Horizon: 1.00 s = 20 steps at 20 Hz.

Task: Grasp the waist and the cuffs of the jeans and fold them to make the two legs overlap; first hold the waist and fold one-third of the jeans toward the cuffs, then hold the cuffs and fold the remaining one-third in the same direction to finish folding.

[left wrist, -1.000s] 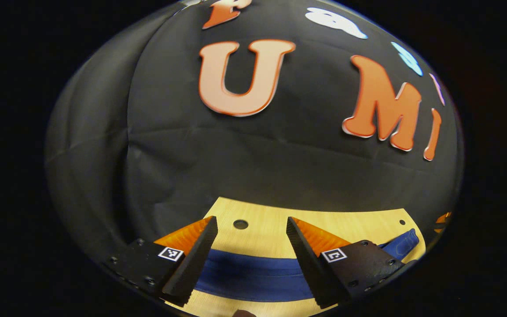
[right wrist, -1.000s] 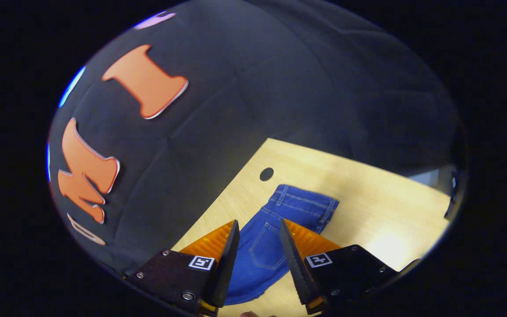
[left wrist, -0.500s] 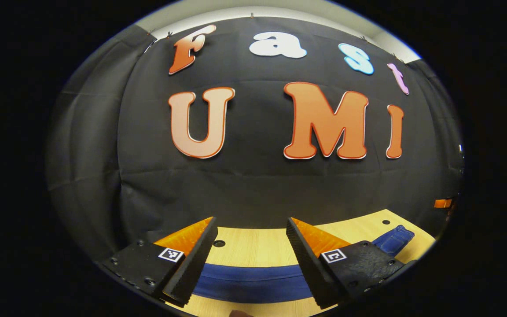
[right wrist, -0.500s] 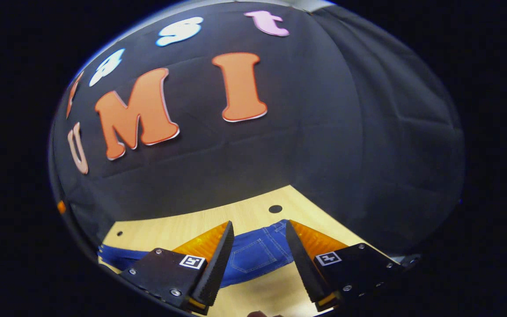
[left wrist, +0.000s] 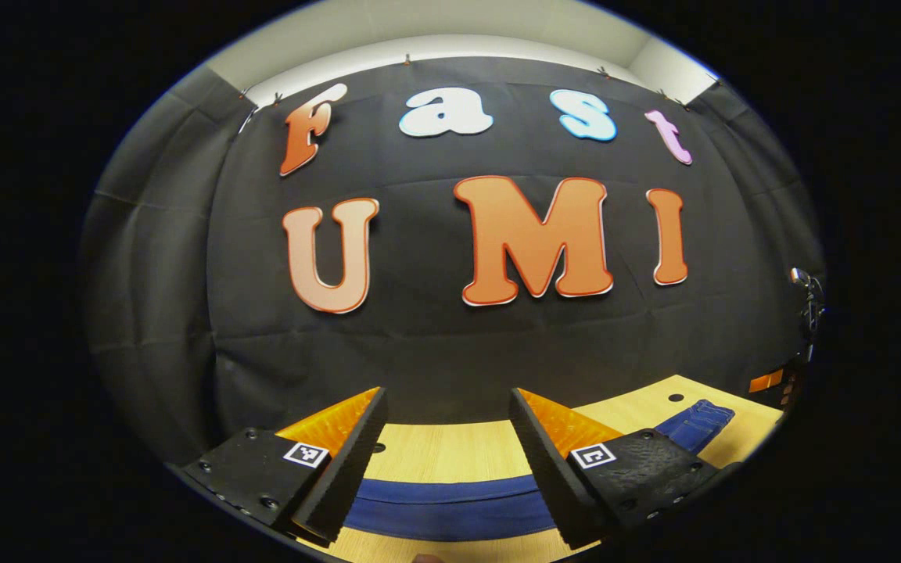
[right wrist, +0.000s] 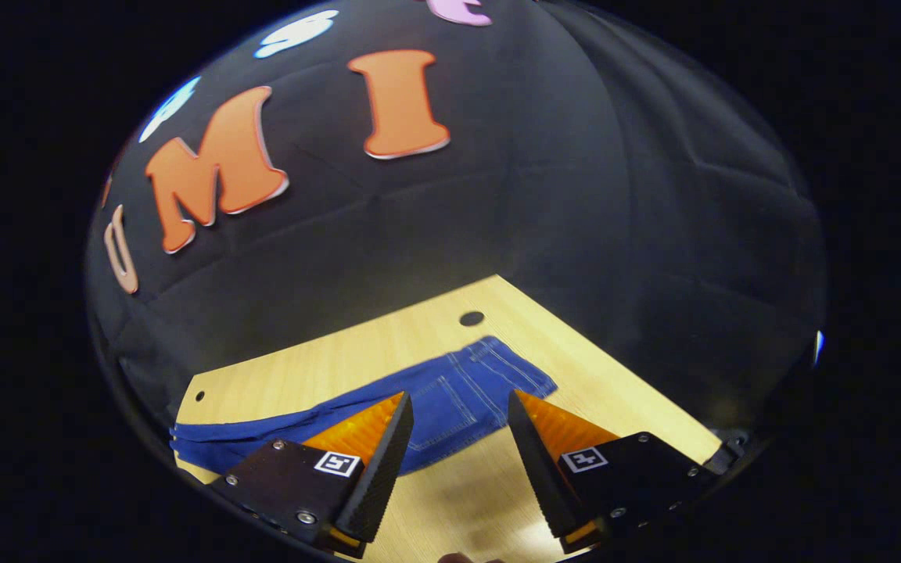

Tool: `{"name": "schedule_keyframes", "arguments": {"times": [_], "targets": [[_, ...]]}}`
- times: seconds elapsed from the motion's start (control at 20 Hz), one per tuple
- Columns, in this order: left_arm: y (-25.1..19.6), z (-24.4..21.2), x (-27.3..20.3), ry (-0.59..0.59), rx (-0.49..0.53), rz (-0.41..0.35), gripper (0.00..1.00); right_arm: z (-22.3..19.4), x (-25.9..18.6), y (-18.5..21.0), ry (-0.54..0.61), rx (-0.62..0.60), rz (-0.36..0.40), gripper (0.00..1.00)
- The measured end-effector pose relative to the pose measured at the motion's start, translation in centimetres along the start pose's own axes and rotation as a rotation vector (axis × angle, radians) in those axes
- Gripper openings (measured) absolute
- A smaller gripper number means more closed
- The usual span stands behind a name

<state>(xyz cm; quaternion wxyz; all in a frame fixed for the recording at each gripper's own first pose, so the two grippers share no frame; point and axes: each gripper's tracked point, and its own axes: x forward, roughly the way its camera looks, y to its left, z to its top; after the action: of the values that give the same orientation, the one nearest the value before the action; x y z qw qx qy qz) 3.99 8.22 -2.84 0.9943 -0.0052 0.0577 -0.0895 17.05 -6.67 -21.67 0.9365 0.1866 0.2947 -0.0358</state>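
Blue jeans [right wrist: 450, 403] lie flat on the wooden table [right wrist: 615, 391], legs stacked one on the other. The waist with its back pocket lies toward the table's far right corner and the legs run off to the left. My right gripper [right wrist: 454, 457] hangs open above the table, just in front of the seat of the jeans, with nothing between its fingers. In the left gripper view the leg part of the jeans [left wrist: 450, 504] shows as a blue band low in the picture, and the waist end [left wrist: 697, 422] sits far right. My left gripper [left wrist: 446, 461] is open above that band, holding nothing.
The black cloth wall rises right behind the table's far edge. The tabletop has small round holes [right wrist: 471, 318] near its far corners. A stand with some device [left wrist: 808, 301] is at the far right in the left gripper view.
Both cameras have tilted up and drawn back from the jeans. The right view has swung, so the jeans now stretch leftward across it. Both grippers stayed open.
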Motion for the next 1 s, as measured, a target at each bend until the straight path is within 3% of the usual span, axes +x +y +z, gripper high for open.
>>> {"name": "schedule_keyframes", "arguments": {"times": [0.15,0.5,0.65,0.8,1.0], "targets": [[-2.3,0.3,-0.2,-0.001,0.041,-0.039,0.96,-1.3,2.4,-1.8,0.088,0.16,-0.023,0.81],[-5.7,0.8,-0.3,0.025,0.109,-0.099,0.96,-2.0,8.6,-4.1,0.24,0.385,-0.024,0.82],[-6.1,0.4,-0.3,0.047,0.131,-0.099,0.98,-2.7,11.3,-5.7,0.335,0.471,-0.062,0.82],[-5.7,-0.2,-0.3,0.079,0.124,-0.08,0.98,-3.0,13.4,-8.0,0.407,0.525,-0.148,0.82],[-4.9,-1.3,-0.4,0.124,0.142,-0.054,0.99,-5.0,16.4,-8.6,0.538,0.581,-0.21,0.82]]}}
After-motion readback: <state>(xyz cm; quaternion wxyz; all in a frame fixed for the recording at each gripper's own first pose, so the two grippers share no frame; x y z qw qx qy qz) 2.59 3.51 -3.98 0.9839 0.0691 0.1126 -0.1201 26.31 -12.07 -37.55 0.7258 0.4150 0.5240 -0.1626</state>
